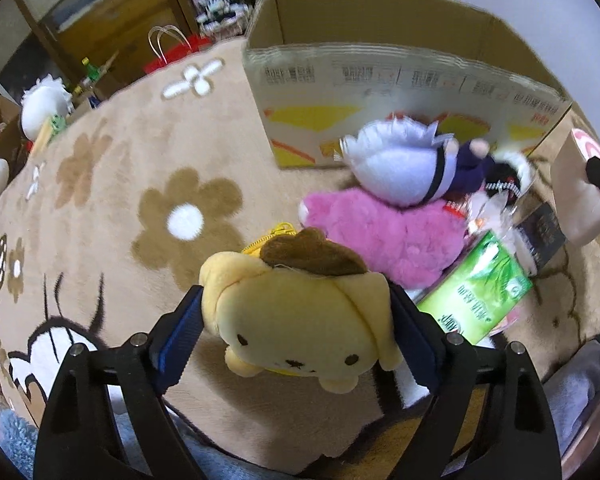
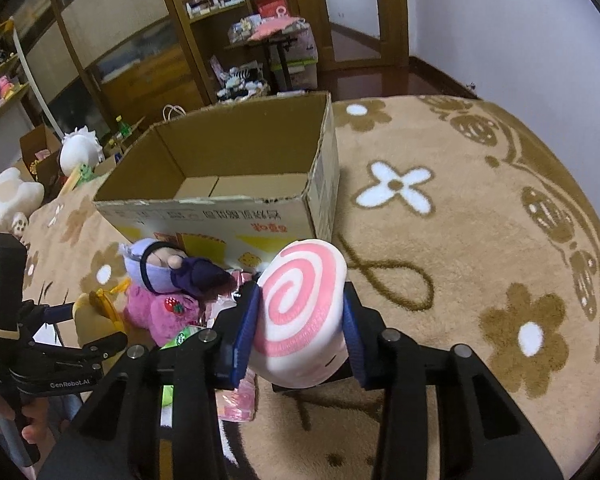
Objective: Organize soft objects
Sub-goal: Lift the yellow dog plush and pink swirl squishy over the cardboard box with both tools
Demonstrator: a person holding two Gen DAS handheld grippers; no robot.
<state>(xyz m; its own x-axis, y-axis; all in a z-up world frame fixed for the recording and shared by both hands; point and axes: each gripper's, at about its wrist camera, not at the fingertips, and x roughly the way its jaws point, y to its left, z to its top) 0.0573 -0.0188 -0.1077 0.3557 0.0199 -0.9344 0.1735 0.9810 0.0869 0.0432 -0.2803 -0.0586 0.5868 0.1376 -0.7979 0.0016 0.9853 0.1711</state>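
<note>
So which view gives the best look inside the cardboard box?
The right wrist view: it looks down into the cardboard box, showing bare bottom flaps. The left wrist view shows the cardboard box blurred, mostly its printed front wall.

Between the left jaws, a yellow plush dog [image 1: 300, 328] of soft matt cloth; beyond them, a fuzzy pink plush [image 1: 384, 236] and matt corrugated cardboard box [image 1: 380, 92].

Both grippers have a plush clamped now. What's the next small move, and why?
Probably carry both toward the open cardboard box and drop them in. The left gripper grips the yellow dog plush, the right gripper the pink swirl plush, and the box looks empty.
</note>
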